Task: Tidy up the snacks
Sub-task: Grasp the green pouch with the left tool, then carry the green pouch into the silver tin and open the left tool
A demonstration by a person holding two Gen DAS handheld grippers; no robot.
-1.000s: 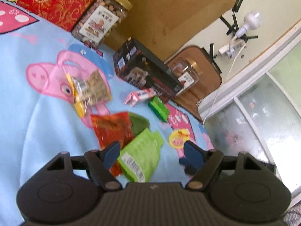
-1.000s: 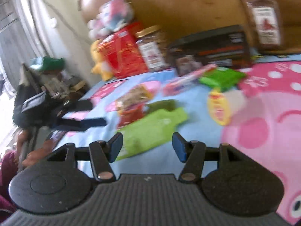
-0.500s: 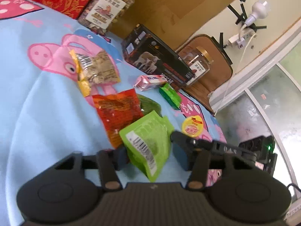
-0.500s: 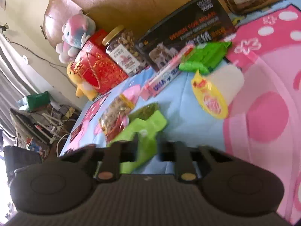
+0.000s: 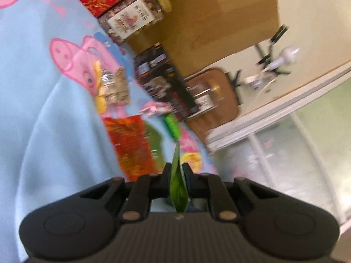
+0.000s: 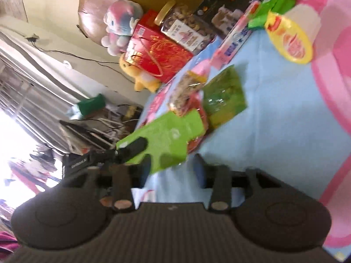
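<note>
The left gripper [image 5: 176, 173] is pinching the light green pouch [image 5: 178, 194] edge-on just above the blue blanket [image 5: 43, 142], while the right gripper [image 6: 173, 168], jaws opening and empty, is waiting beside it; next likely needs carrying it to 1 tidy group.

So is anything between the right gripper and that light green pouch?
Nothing visible: the light green pouch lies just ahead of the right gripper, whose jaws are opening. The left gripper already pinches its edge.
</note>
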